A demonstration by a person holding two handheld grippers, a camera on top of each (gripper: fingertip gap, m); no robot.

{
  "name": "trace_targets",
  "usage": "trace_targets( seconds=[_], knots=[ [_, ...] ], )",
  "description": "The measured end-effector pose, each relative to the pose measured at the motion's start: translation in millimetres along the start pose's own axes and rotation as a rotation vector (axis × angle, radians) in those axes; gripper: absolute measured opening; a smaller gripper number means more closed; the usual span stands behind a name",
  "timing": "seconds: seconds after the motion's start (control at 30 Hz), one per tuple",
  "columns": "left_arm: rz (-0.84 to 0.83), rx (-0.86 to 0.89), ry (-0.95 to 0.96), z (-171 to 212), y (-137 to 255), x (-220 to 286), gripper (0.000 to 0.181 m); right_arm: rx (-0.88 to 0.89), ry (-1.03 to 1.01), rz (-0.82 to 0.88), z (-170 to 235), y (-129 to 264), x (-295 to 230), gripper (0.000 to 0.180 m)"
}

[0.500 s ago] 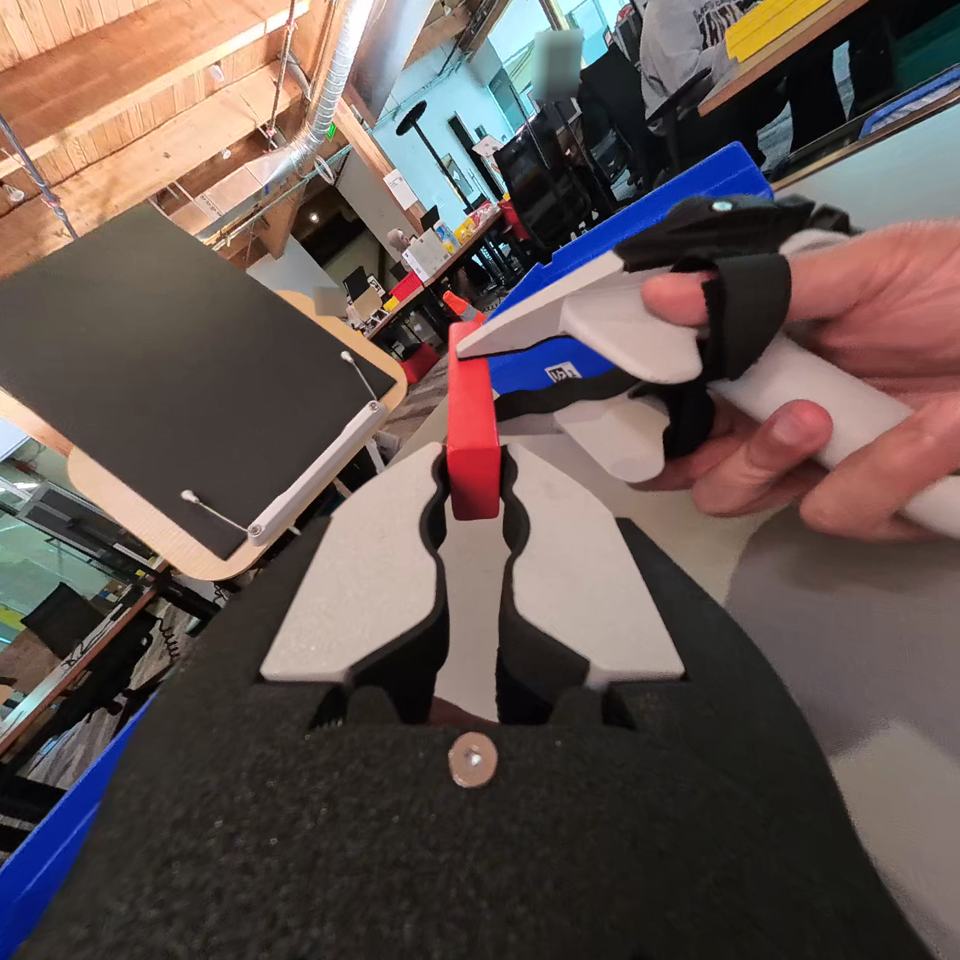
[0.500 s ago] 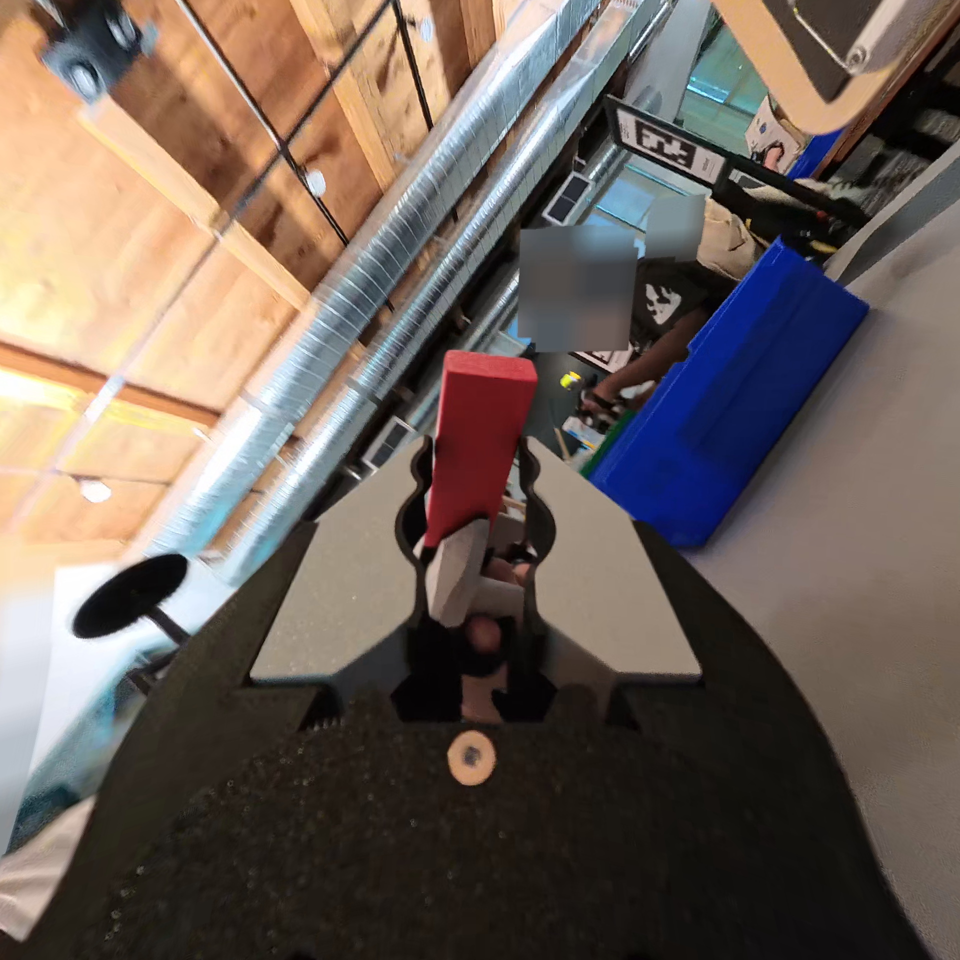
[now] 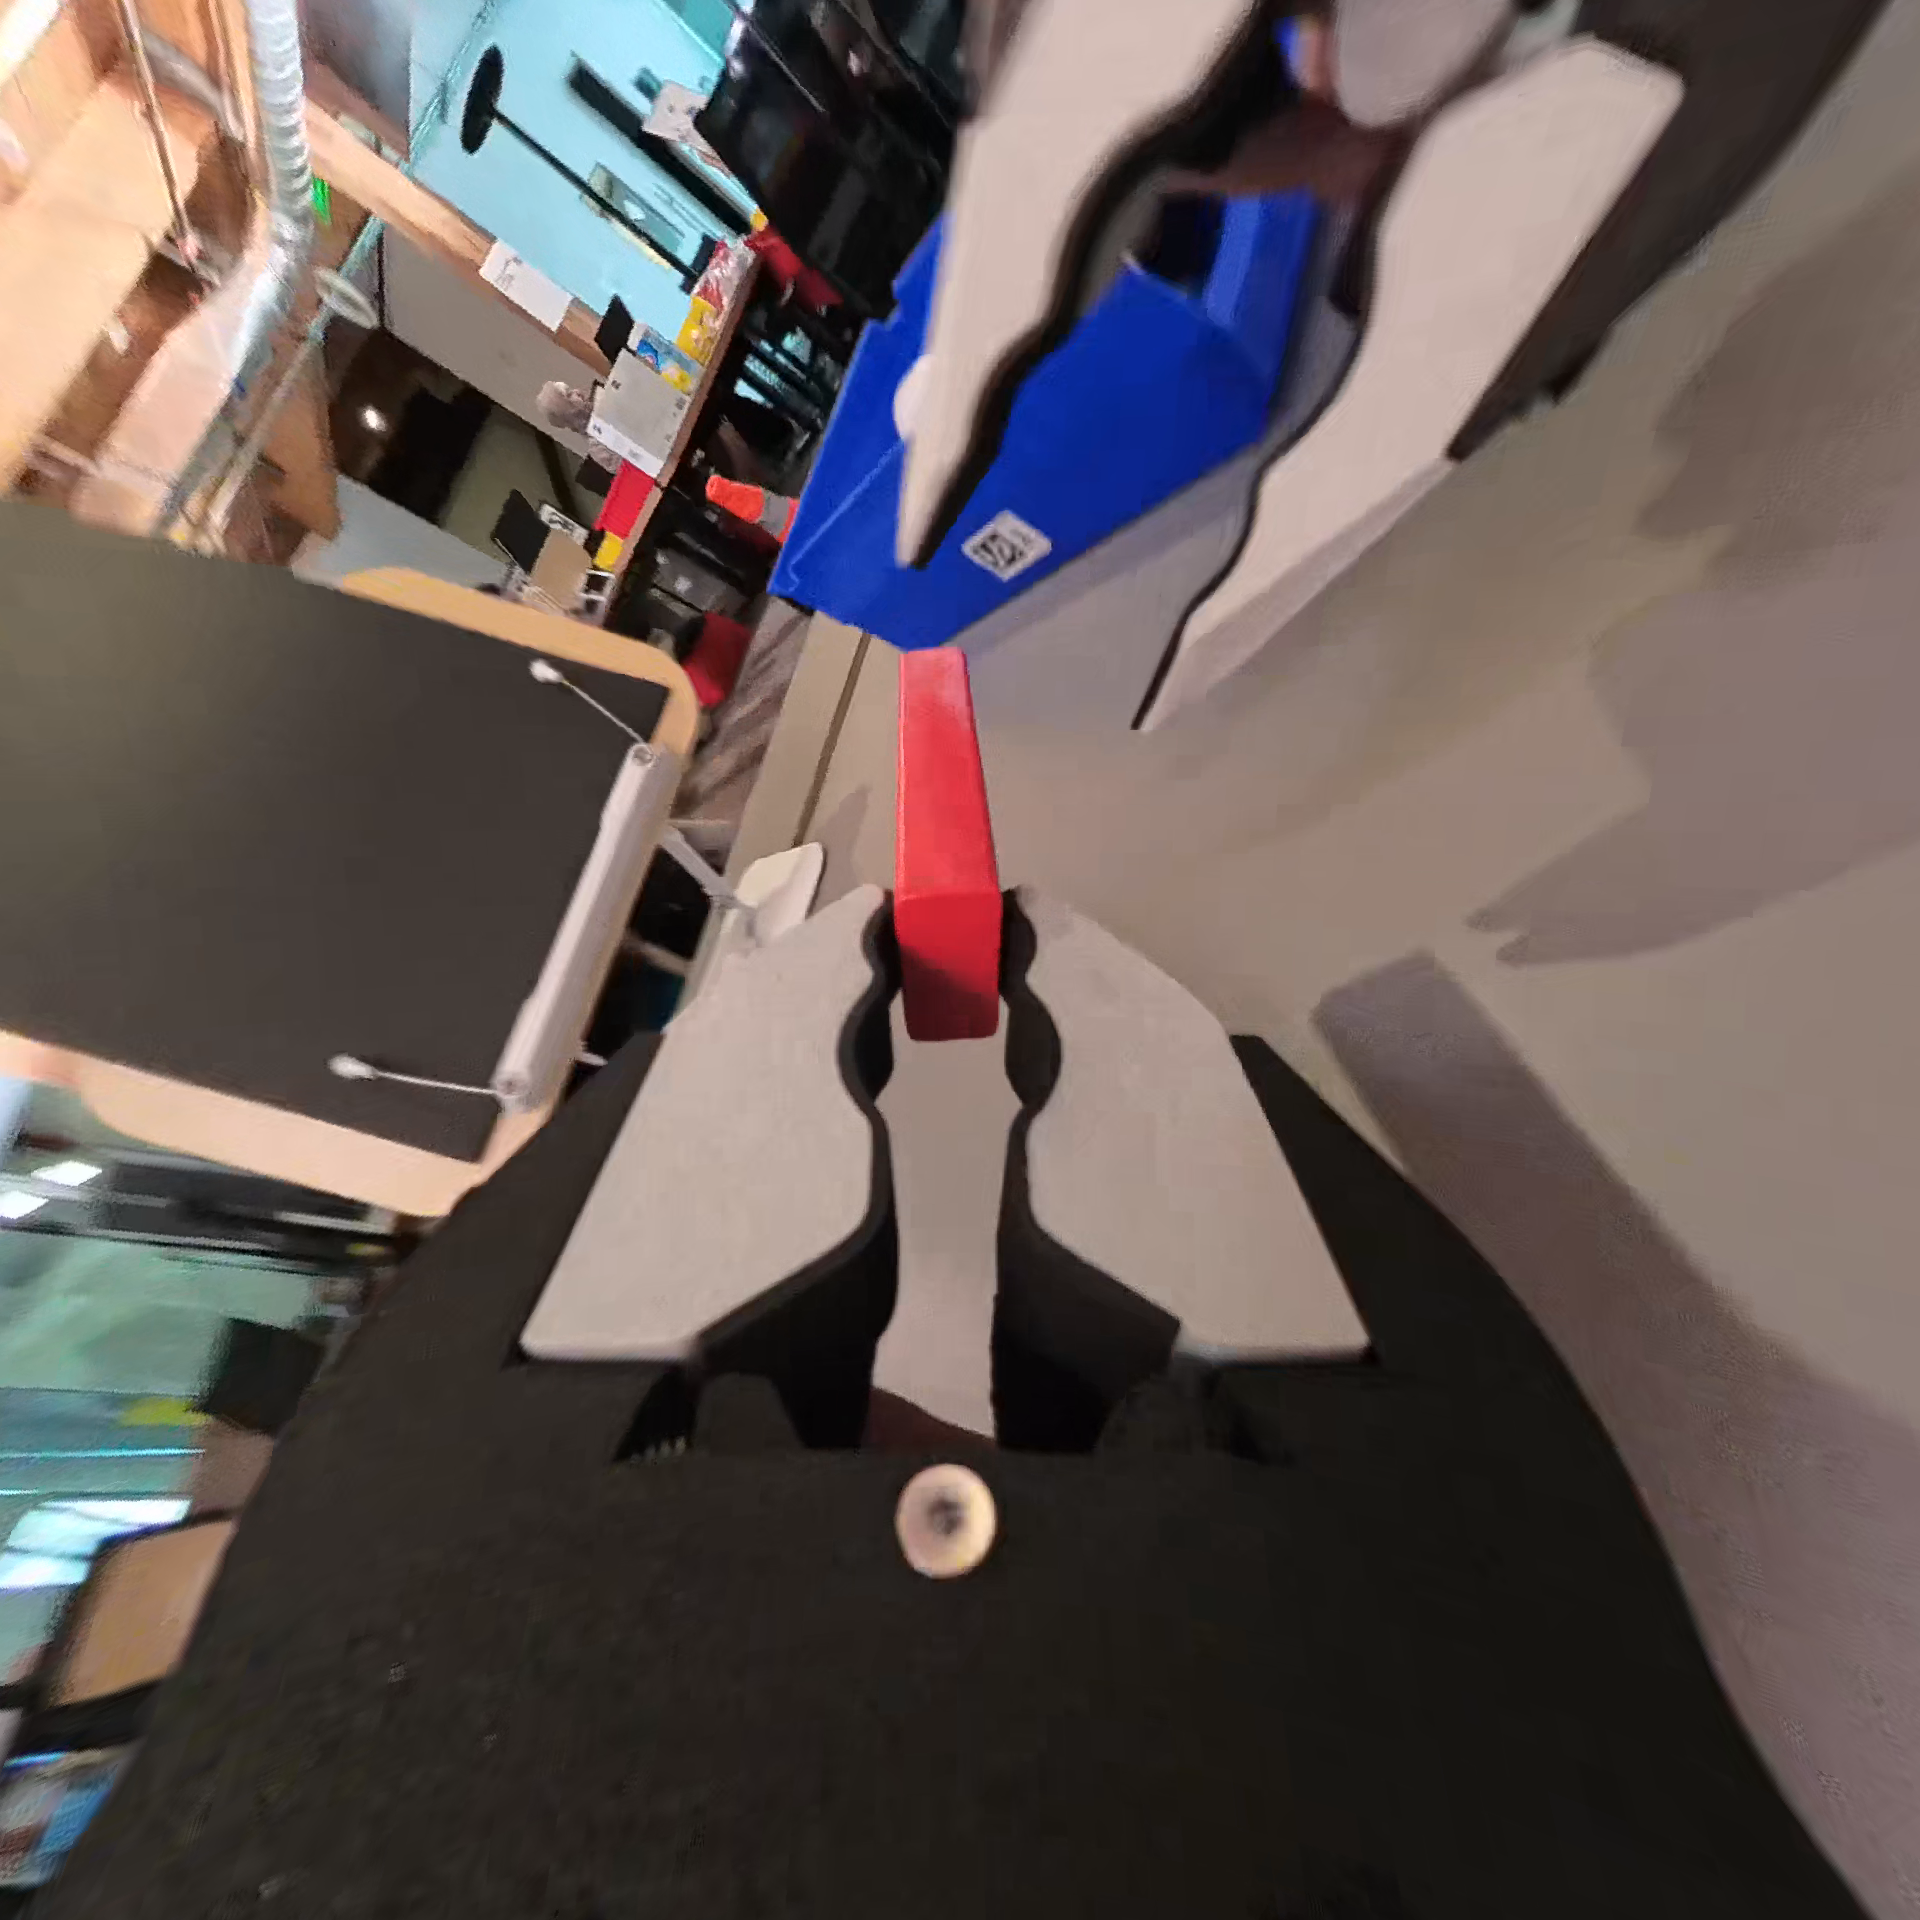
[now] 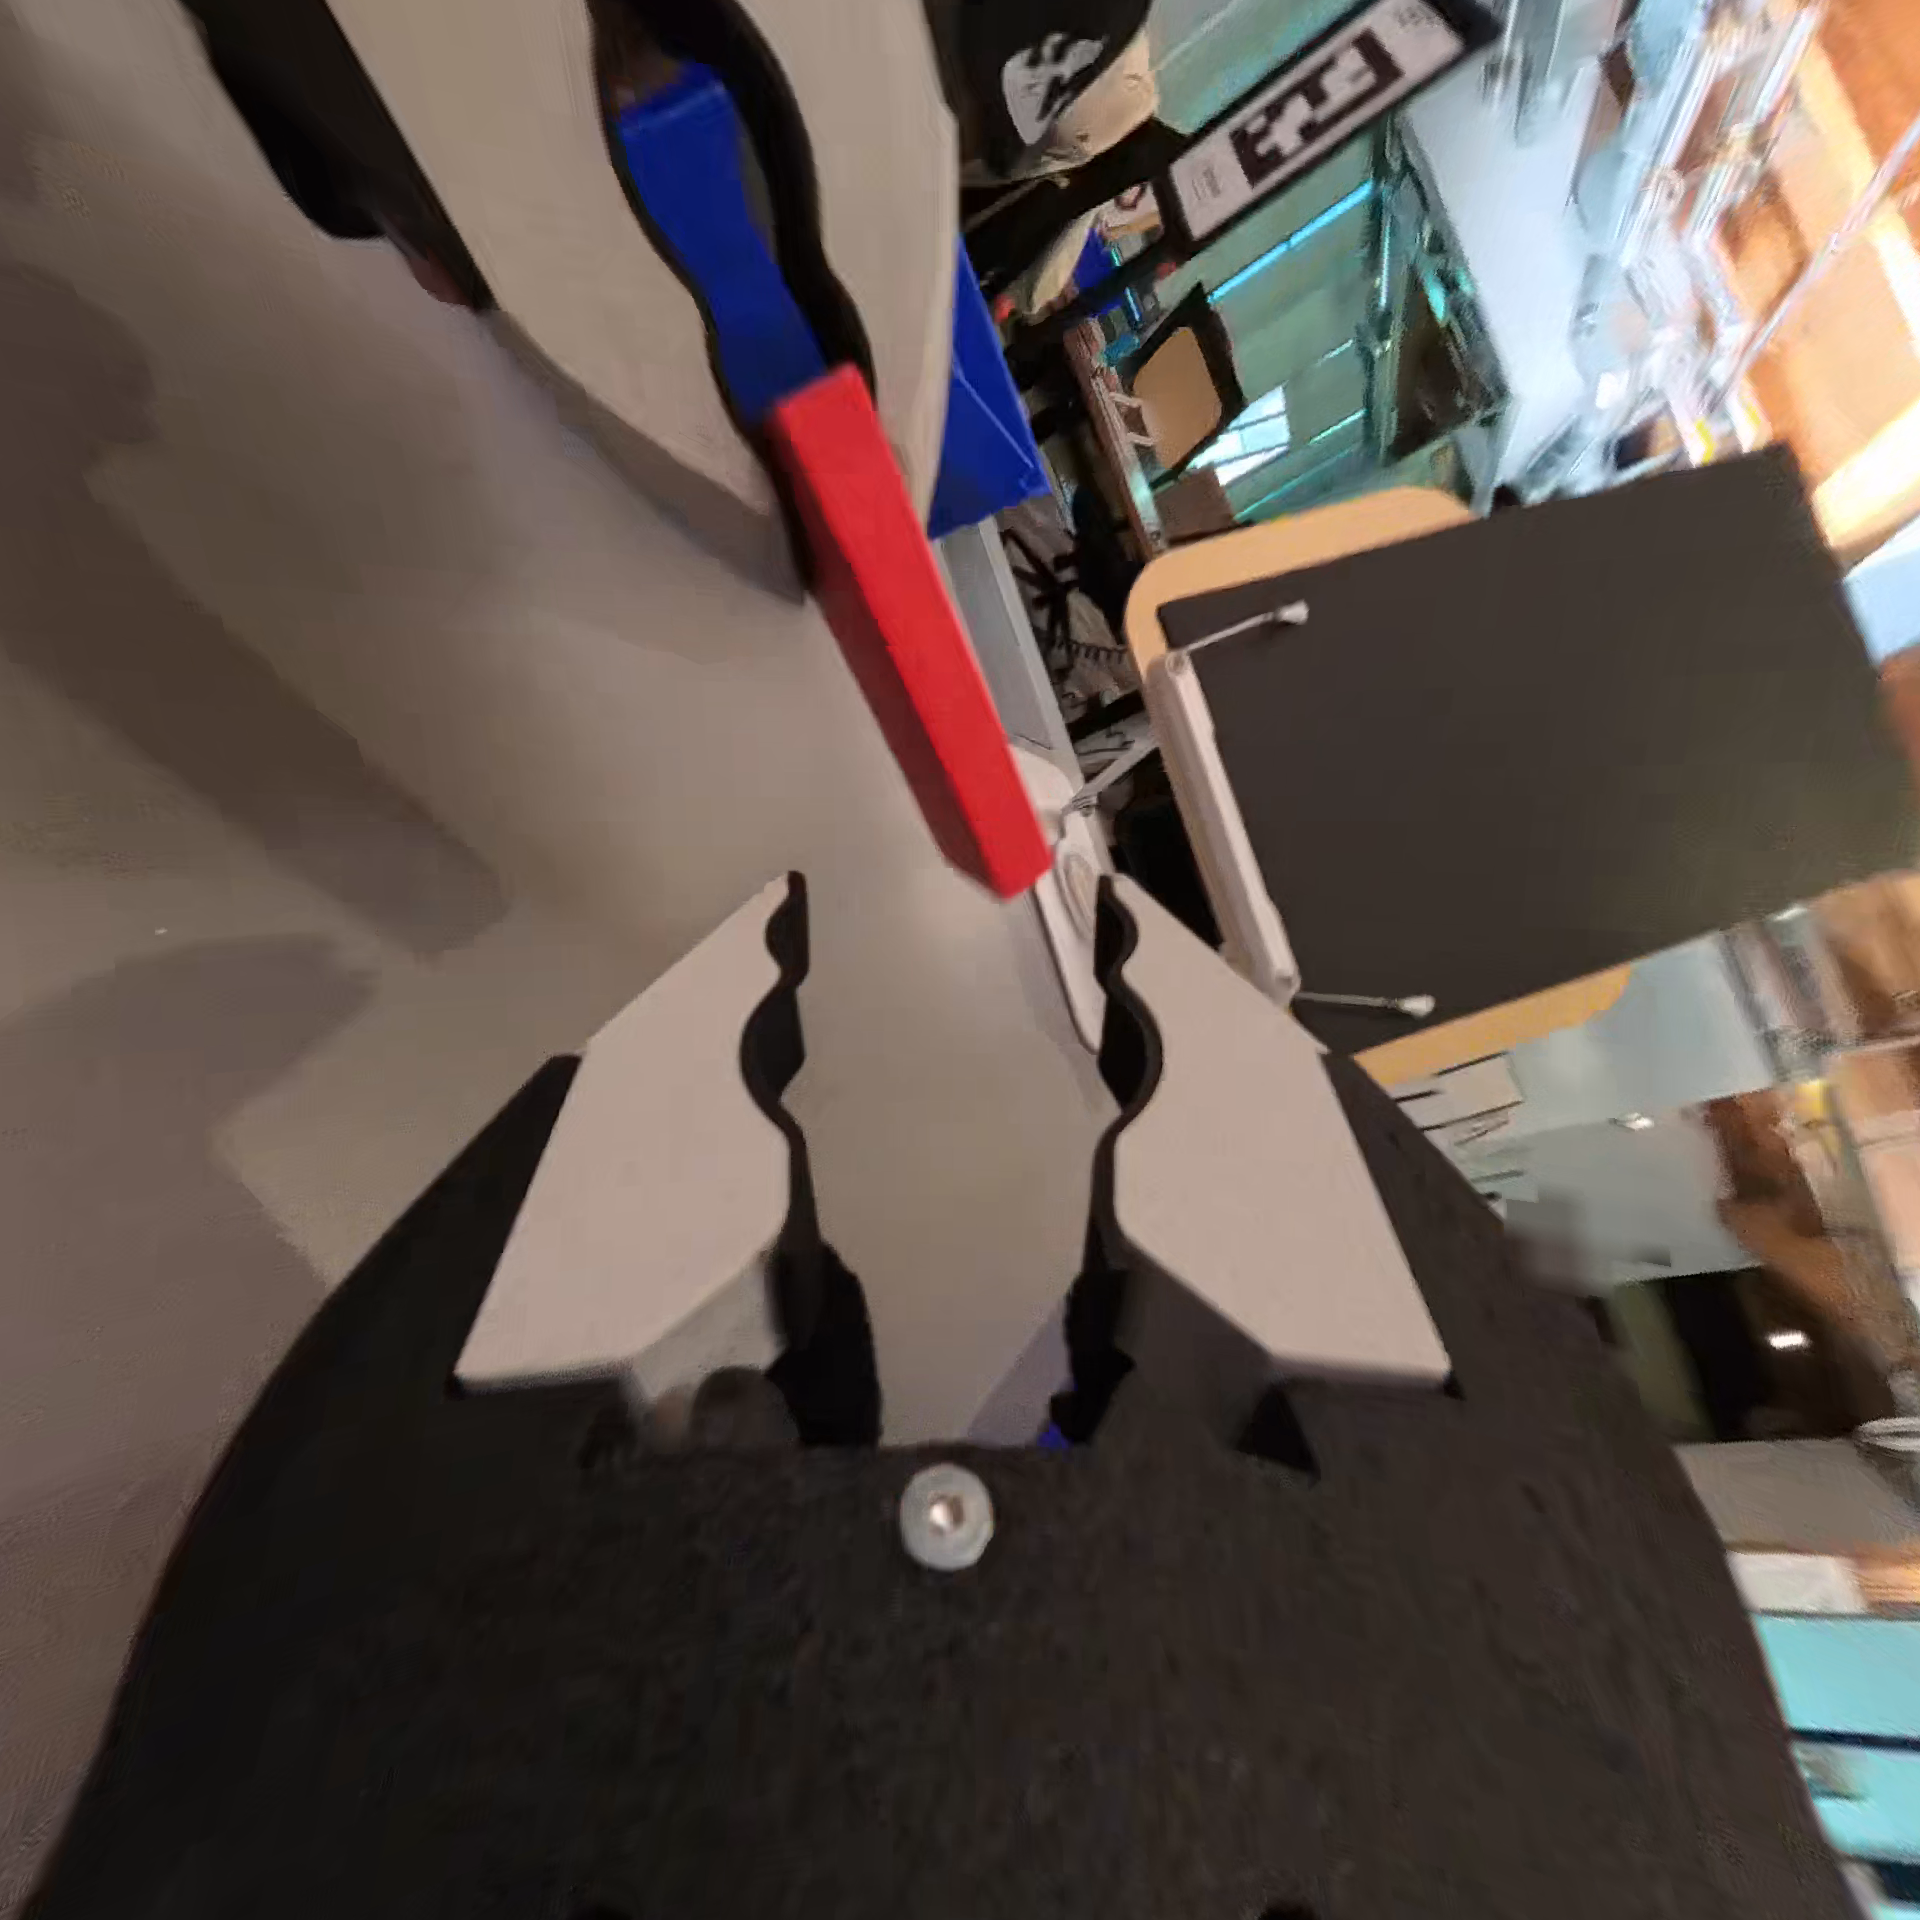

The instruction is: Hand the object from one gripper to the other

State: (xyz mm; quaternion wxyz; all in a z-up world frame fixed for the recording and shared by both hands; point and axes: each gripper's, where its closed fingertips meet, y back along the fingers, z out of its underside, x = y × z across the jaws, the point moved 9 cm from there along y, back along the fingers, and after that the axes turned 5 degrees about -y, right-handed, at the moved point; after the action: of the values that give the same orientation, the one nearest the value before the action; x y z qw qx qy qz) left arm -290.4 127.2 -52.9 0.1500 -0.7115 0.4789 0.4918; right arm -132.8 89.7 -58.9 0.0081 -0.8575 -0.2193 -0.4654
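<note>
The red block (image 3: 943, 862) is pinched at one end by the left tongs (image 3: 948, 971), its free length pointed out over the grey desk (image 3: 1351, 831), probably so the other end can be taken. The right tongs (image 4: 948, 935) are spread and empty, just short of the block's tip, lined up to receive it.

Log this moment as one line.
left gripper: shut on red block | right gripper: open, clear of block | block off grey table
</note>
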Motion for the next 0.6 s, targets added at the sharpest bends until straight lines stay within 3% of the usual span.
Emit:
trace_targets(
  seconds=[0.13,0.2,0.33,0.47,0.6],
  knots=[
    [-0.002,-0.063,-0.260,-5,-6,25,0.017,-0.069,0.194,-0.021,-10,-13,-21,0.053],
    [0.006,-0.065,-0.300,-9,-9,33,0.017,-0.087,0.292,-0.024,-10,-16,-32,0.017],
    [-0.014,-0.081,-0.308,-7,-12,38,0.017,-0.127,0.300,-0.067,-9,-17,-33,0.016],
    [-0.010,-0.054,0.042,-4,-4,20,0.030,-0.139,0.219,-0.022,1,-11,-5,0.016],
    [0.215,-0.009,0.784,10,4,-1,0.043,-0.085,-0.222,0.019,29,11,74,0.016]
  ],
)
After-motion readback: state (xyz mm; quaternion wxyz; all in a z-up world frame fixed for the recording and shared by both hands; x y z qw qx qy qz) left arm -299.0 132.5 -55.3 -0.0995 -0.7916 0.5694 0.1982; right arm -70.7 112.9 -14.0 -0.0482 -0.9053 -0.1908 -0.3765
